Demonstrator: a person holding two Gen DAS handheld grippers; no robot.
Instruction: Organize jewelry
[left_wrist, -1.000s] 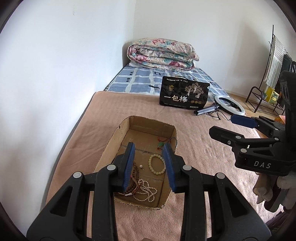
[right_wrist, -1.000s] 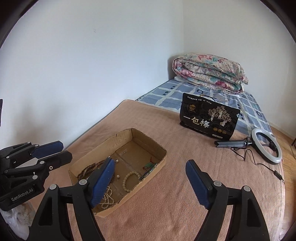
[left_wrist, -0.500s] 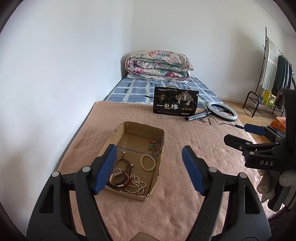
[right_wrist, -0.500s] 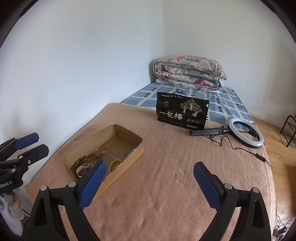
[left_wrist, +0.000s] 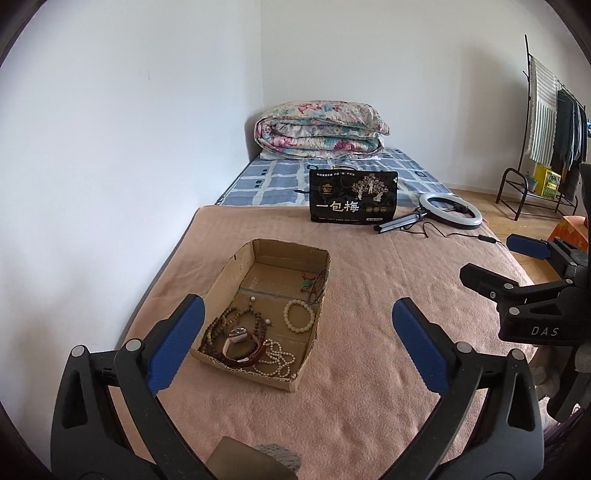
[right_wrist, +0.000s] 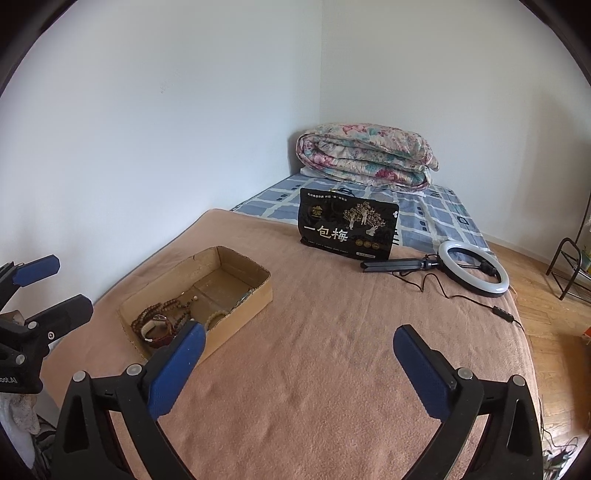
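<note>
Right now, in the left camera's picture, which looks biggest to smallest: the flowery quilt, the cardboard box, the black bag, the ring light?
1. cardboard box
2. flowery quilt, though it lies much farther away
3. black bag
4. ring light

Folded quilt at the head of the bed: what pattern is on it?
A pastel floral print, pink and teal on cream, on the quilt; clearest in the left wrist view.
</note>
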